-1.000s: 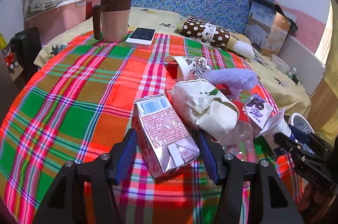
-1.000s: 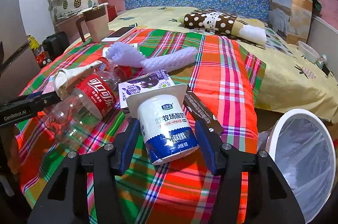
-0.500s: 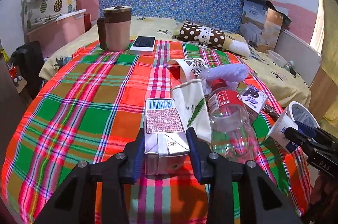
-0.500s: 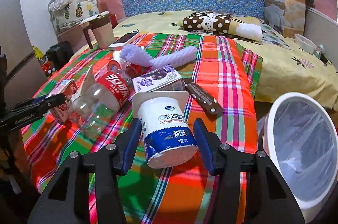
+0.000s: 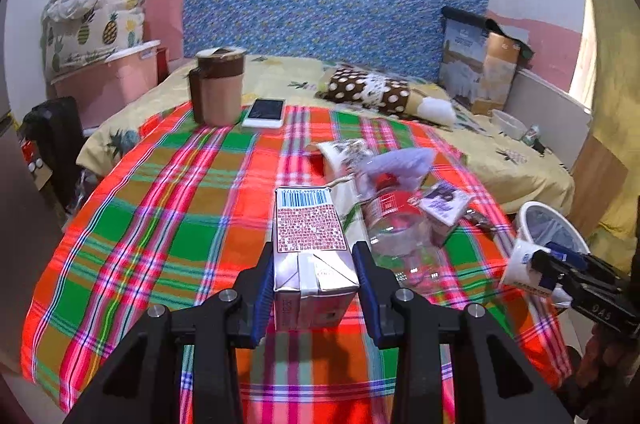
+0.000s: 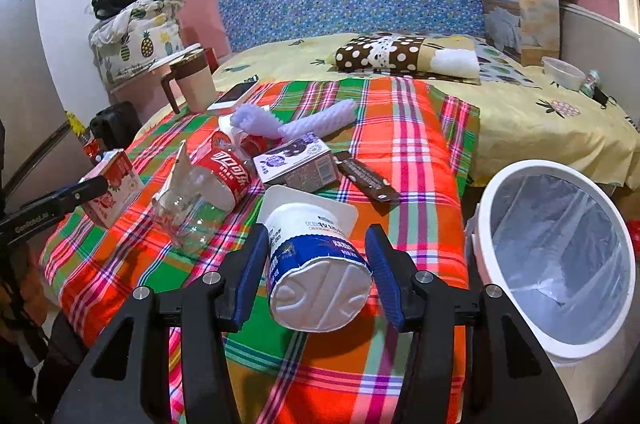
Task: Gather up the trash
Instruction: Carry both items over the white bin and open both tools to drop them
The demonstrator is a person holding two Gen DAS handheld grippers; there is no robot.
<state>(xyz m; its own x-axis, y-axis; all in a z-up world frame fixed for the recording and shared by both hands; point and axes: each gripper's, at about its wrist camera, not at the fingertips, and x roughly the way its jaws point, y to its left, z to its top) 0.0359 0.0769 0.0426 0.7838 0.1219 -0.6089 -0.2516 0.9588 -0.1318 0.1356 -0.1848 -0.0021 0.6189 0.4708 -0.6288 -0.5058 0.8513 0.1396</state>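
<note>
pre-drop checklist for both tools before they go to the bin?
1. Left tool gripping the milk carton: ok, both pads press its sides.
2. Right tool gripping the yogurt cup: ok, clamped between the pads, base toward the camera.
3. Both items lifted clear of the plaid blanket: ok for the cup; cannot tell for the carton.
4. Trash bin open and lined: ok, beside the bed on the right, liner visible.
5. Right tool over the bin mouth: not ok, it is over the blanket.
6. Left tool's path past the plastic bottle and small purple carton: cannot tell.
</note>
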